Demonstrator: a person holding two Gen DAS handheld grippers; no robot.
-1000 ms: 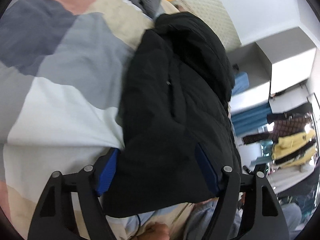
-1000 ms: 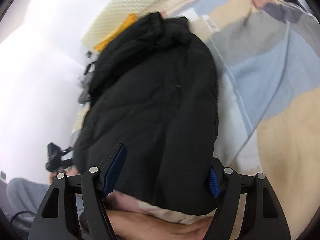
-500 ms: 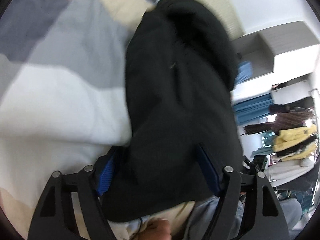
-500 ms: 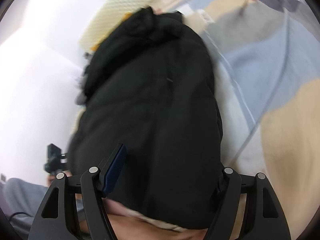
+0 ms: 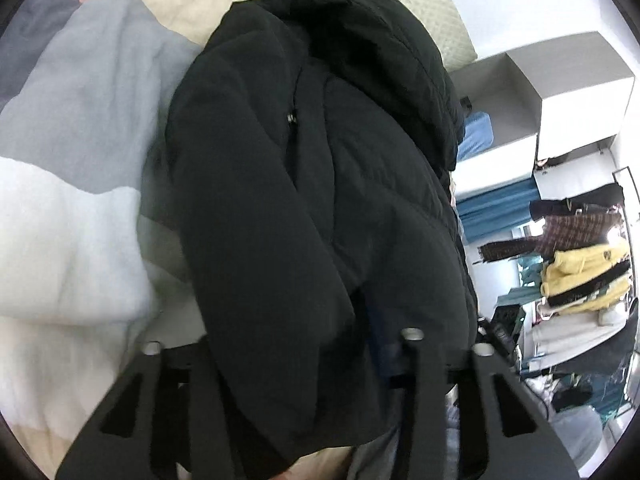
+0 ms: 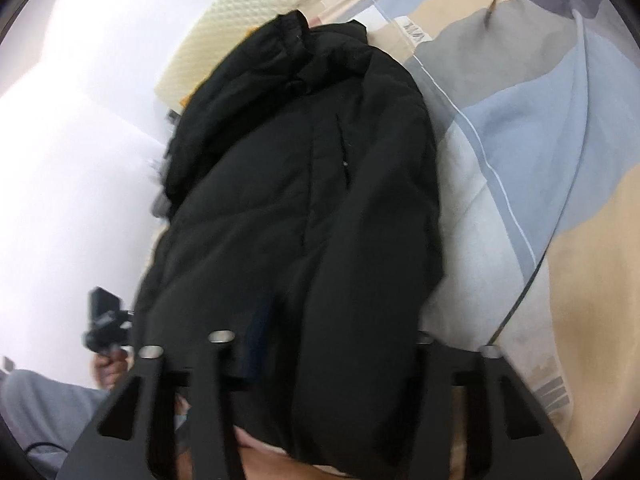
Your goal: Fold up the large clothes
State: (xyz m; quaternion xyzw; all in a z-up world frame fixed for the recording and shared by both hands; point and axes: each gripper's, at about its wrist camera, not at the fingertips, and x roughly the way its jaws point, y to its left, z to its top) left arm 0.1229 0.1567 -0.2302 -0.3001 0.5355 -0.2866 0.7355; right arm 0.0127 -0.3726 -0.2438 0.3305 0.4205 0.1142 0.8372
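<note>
Black, padded and bulky, the jacket [image 5: 320,184] lies lengthwise on the bed [image 5: 72,208], its hood end away from you toward the quilted cream headboard [image 5: 408,4] and its hem at the near edge, over the patchwork bedding. Your left hand-held gripper [image 5: 292,344] is closing on the hem's left corner, with a thick roll of fabric already between the jaws; its pads are buried in the cloth, so you cannot see how firmly they bite. Your right hand-held gripper [image 6: 320,344] is closing likewise on the hem's right corner, again with a fat fold of jacket between the jaws. Expect this garment to behave as soft but springy: the filling will puff back against the pads, and the smooth shell looks slippery, so a shallow pinch may slide off. It is probably light for its bulk, yet it will sag heavily in the middle when lifted by two corners. Take hold deep, well past the hem seam, gathering both layers. Keep the two grips level with each other so the fold toward the hood lands square.
</note>
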